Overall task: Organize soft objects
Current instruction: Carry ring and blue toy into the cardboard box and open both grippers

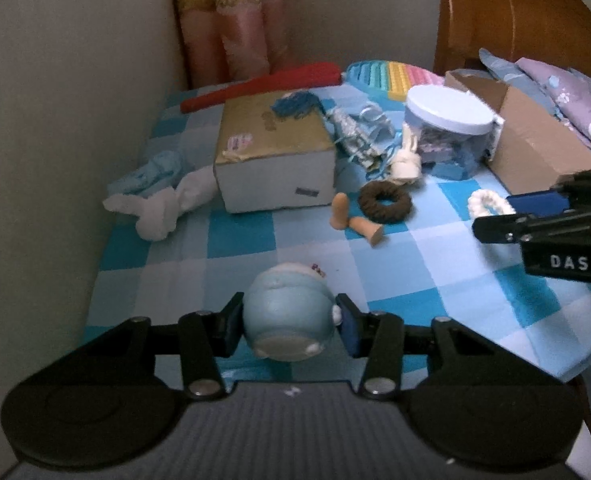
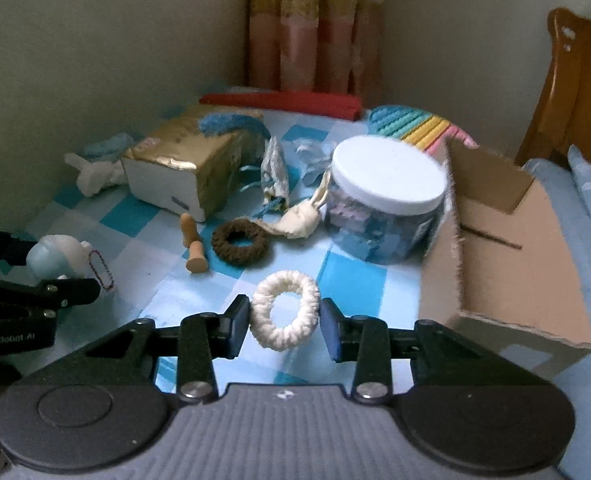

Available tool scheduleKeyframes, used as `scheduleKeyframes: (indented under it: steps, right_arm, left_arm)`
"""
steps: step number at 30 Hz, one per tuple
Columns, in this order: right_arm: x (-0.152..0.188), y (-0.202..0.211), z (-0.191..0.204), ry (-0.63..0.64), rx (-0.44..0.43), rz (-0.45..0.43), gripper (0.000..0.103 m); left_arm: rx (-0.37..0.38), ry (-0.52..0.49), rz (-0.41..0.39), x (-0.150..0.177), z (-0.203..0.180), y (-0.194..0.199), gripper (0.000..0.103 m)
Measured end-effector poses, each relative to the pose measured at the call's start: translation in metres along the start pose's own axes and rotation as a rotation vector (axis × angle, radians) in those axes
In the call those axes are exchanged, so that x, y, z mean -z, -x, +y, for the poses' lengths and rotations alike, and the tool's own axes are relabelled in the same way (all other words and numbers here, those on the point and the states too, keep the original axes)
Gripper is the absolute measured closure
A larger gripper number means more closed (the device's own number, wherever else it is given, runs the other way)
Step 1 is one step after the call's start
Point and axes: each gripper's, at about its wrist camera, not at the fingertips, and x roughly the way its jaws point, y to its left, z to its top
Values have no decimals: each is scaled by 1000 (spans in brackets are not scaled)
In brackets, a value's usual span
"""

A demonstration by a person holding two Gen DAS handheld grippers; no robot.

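left gripper [image 1: 289, 320], nearest the lens at 6 o'clock in the left wrist view: jaws pinching a pale blue plush toy [image 1: 287, 312], both pads pressed on its flanks, toy lifted clear of the checked bedsheet [image 1: 239, 236]. white knotted cloth [image 1: 155, 208] at 10 o'clock, gold-topped box [image 1: 273, 152] at 11, two tan pegs [image 1: 355, 220] and brown scrunchie [image 1: 384, 201] near 12, lidded jar [image 1: 449, 132] at 1, open cardboard box [image 1: 535, 136] at 2. right gripper [image 2: 285, 326], 6 o'clock in its own view: jaws closed on a cream scrunchie [image 2: 285, 316], squeezing the loop oval, loop seemingly held above the sheet. risks, as judged: the round toy may squirt from the pads if grip slackens; the springy scrunchie may slip out, held only by its rim; both grippers heading for the cardboard box could collide or snag its ragged edge.
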Motion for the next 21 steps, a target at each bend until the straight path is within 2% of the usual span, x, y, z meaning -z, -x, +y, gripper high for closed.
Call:
scheduleKeyframes:
  steps: [5, 12, 15, 21]
  right_arm:
    - [0, 31, -15, 10, 38, -63, 60]
    - [-3, 58, -64, -59, 106, -116, 60]
    - [-6, 60, -82, -77, 147, -123, 60]
    - [-11, 47, -105, -84, 164, -119, 60]
  left_arm:
    - [31, -26, -15, -6, -8, 18, 57]
    - [90, -54, -22, -18, -23, 32, 57]
    - [96, -63, -28, -23, -31, 35, 57]
    - [95, -90, -30, -35, -47, 34, 57]
